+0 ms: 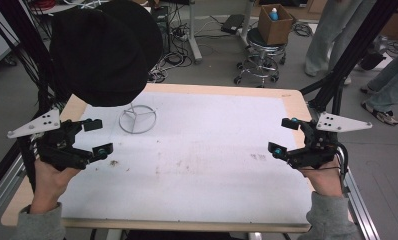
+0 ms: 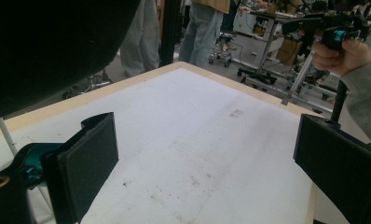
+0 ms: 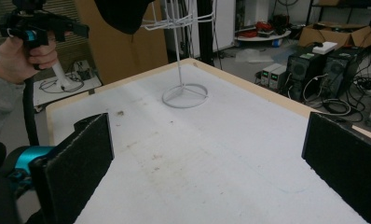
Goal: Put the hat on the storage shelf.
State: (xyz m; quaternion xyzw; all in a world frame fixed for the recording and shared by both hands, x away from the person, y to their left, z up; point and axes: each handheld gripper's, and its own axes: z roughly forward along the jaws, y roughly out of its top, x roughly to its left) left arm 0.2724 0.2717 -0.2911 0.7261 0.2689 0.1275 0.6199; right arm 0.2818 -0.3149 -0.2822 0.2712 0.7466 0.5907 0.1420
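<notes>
While looking down from the high view, can spot a black beanie (image 1: 104,50) perched on top of a white wire stand (image 1: 137,119) at the counter's (image 1: 197,150) far left, just past the left gripper (image 1: 95,137). Right gripper (image 1: 284,136) held over the opposite edge, well apart from the hat. Both sets of jaws spread wide, clamped on nothing.

From above, can't really see how the stand is built. Right gripper view fixes that: thin upright pole, ring base with spokes (image 3: 185,96) sitting flat on the counter, wire hoops higher up under the hat's lower edge (image 3: 123,14). Also catches the left hand (image 3: 23,58) gripping its tool, far off. Left gripper view gets the hat (image 2: 53,46) as a big dark mass at upper left, plus a sliver of the white pole (image 2: 6,136), and the right hand (image 2: 340,56) across the way.

Hat looks soft, knit, slouchy. Jaw pads look like black foam, flat and rectangular, with teal bits behind them.

Counter topped with a white sheet, scuffed with brownish smudges, pale wood border around it. Room is a lab-ish space: cardboard box on a stool (image 1: 264,47), cables all over the grey floor, computer towers (image 3: 314,70), a couple of people's legs (image 1: 332,35) standing around.
</notes>
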